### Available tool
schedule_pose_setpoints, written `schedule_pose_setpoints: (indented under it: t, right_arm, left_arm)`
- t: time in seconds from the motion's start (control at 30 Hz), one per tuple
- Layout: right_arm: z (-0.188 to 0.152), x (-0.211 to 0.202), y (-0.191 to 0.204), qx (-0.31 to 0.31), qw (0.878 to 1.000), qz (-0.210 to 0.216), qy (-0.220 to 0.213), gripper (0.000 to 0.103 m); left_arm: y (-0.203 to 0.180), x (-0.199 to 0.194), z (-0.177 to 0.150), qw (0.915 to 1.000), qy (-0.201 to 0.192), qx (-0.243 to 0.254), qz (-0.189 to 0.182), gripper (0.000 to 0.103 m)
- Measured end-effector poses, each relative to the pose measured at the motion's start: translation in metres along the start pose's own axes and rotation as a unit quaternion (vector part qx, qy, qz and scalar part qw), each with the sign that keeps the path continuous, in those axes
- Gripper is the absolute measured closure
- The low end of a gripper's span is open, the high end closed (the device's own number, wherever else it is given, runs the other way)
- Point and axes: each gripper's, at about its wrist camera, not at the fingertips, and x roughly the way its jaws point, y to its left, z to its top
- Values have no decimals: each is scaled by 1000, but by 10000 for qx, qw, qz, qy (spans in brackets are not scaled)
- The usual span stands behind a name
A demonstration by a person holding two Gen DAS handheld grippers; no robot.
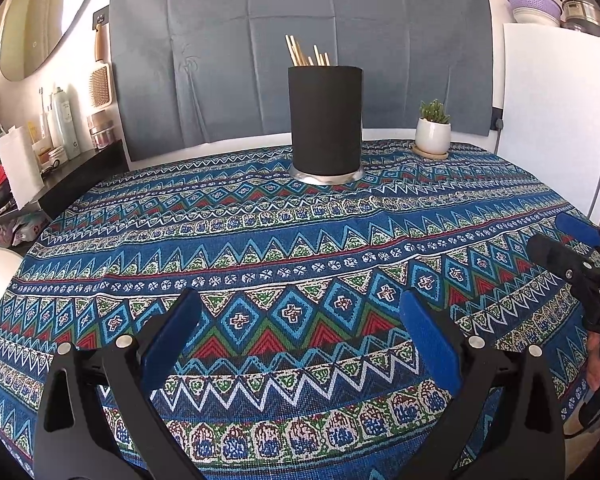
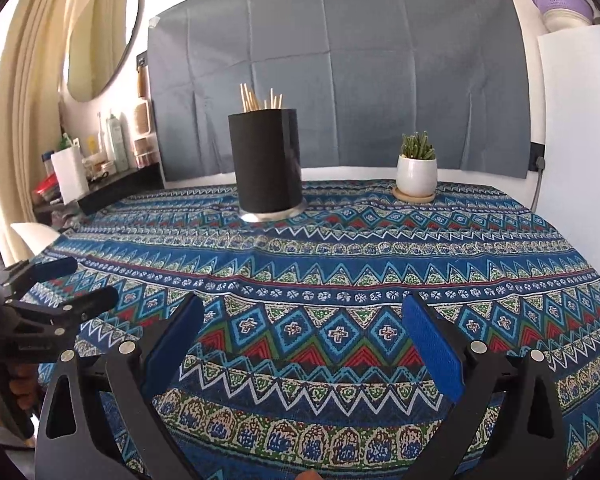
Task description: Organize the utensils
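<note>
A black cylindrical utensil holder (image 1: 325,120) on a silver base stands upright at the far middle of the table, with several wooden chopsticks (image 1: 306,53) sticking out of its top. It also shows in the right wrist view (image 2: 267,162) with the chopsticks (image 2: 260,99). My left gripper (image 1: 302,304) is open and empty, low over the near part of the patterned tablecloth (image 1: 260,248). My right gripper (image 2: 303,308) is open and empty, also near the front edge. Each gripper shows at the side of the other's view, the right one (image 1: 556,232) and the left one (image 2: 90,282).
A small cactus in a white pot (image 1: 433,130) on a wooden coaster stands at the far right of the table (image 2: 416,174). A dark shelf with bottles and a paper roll (image 1: 18,170) is at the left. A white fridge (image 1: 556,120) stands at the right.
</note>
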Motion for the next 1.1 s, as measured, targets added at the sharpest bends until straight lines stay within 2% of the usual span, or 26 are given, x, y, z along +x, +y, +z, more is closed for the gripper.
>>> schedule_pose_setpoints:
  t: [1.1]
  right_arm:
    - [-1, 1, 5, -75, 10000, -24, 36, 8]
  left_arm:
    - [6, 1, 0, 9999, 18, -104, -127, 6]
